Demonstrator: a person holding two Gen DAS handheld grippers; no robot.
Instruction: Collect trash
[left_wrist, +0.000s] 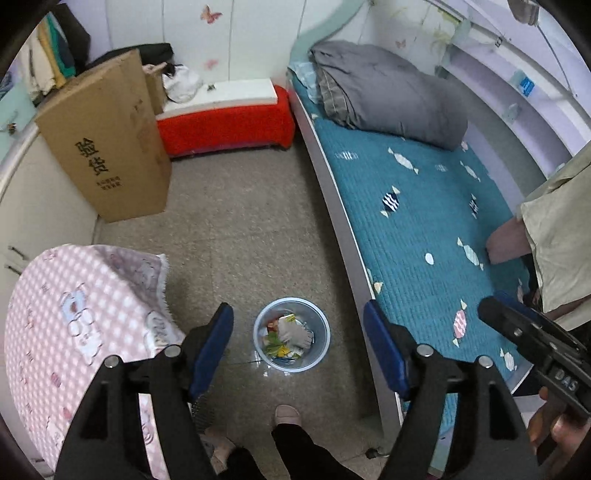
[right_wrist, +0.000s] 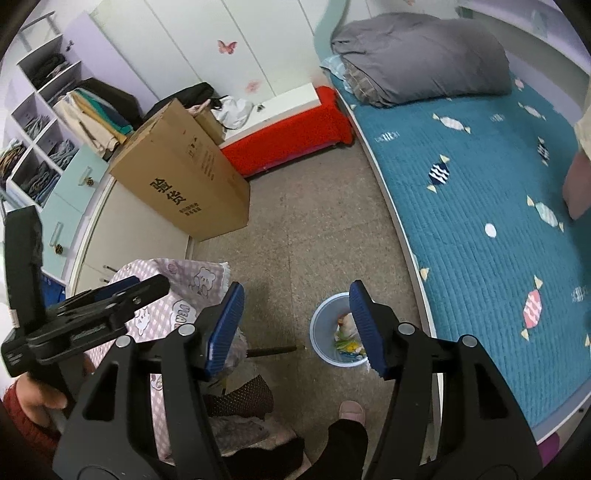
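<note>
Below, on the speckled floor (left_wrist: 240, 229), a pale blue bin (left_wrist: 291, 339) stands beside the bed (left_wrist: 417, 229) — crumpled wrappers and paper (left_wrist: 291, 338) lie inside it. Left gripper (left_wrist: 297, 347) hangs above the bin, jaws wide apart, nothing between its blue pads. Right gripper (right_wrist: 295, 328) is likewise spread and empty — one pad overlaps the bin's rim. A pink checked cloth (left_wrist: 70, 314) lies left; a cardboard box (left_wrist: 107, 147) stands further back.
</note>
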